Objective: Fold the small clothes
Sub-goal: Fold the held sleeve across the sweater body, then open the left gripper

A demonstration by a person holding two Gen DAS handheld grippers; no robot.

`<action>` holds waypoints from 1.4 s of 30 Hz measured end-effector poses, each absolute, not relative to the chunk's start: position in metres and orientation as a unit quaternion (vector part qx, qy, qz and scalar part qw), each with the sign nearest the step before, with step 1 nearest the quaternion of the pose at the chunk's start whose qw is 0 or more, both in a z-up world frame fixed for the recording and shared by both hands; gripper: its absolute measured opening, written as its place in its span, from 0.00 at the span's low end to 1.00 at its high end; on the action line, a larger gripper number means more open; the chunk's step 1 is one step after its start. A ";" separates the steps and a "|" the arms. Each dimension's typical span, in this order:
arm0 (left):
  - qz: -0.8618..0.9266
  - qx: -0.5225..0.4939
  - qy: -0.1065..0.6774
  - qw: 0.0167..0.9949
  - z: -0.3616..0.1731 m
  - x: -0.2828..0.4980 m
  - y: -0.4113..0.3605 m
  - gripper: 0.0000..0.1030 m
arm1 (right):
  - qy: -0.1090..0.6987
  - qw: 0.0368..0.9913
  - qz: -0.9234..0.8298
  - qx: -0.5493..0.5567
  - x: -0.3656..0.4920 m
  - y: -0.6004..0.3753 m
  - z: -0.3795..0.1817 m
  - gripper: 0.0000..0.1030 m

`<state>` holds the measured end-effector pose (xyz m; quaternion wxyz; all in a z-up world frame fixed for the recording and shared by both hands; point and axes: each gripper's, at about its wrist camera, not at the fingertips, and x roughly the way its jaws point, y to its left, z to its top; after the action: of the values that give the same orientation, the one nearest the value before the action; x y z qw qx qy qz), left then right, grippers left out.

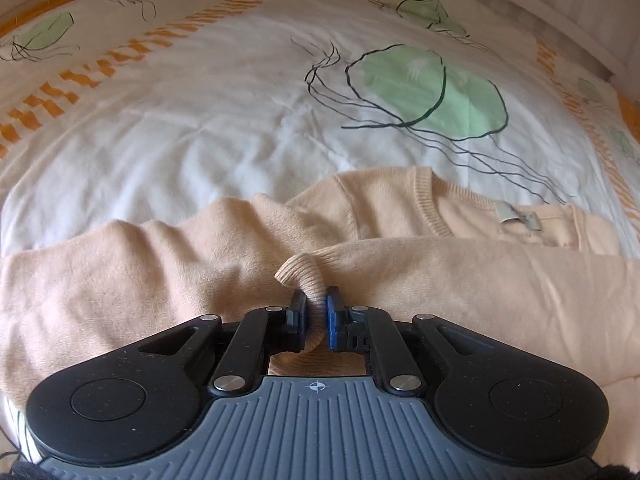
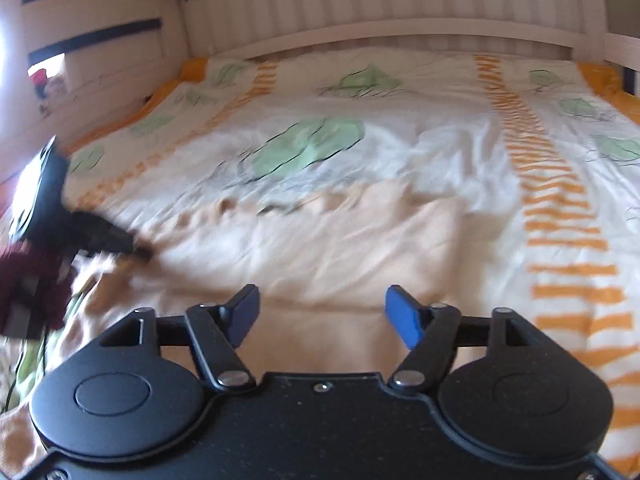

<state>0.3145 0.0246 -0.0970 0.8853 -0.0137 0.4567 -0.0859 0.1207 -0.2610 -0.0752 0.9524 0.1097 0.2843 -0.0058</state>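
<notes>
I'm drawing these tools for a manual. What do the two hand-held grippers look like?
The left hand-held gripper has a ribbed grey body with a small crosshair mark, black rounded lobes, black linkage bars with silver pivot pins, and blue-faced pads. The right hand-held gripper has a smooth, speckled black body, matching lobes, silver pins, and blue fingers. A dark red knit sleeve shows at the left.

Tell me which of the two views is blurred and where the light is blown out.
Left wrist view: sharp; left gripper pinches the sweater cuff, bedspread bowed by the fisheye. Right wrist view: motion-smeared throughout, right gripper open, blown-out glare at the left edge.
</notes>
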 end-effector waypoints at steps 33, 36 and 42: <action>-0.133 -0.021 0.454 0.881 -0.101 0.315 0.026 0.48 | 0.344 0.929 -0.112 0.076 0.216 -0.339 -0.100 0.55; -0.172 -0.029 0.462 0.869 -0.103 0.315 0.018 0.85 | 0.324 0.937 -0.115 0.053 0.203 -0.328 -0.083 0.69; -0.164 -0.012 0.444 0.881 -0.097 0.299 0.007 0.86 | 0.318 0.944 -0.072 0.052 0.179 -0.292 -0.064 0.92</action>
<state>0.2988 0.0075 -0.0969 0.8806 -0.0118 0.4444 -0.1639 0.1786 -0.2922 -0.0636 0.9438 0.0523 0.3183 -0.0722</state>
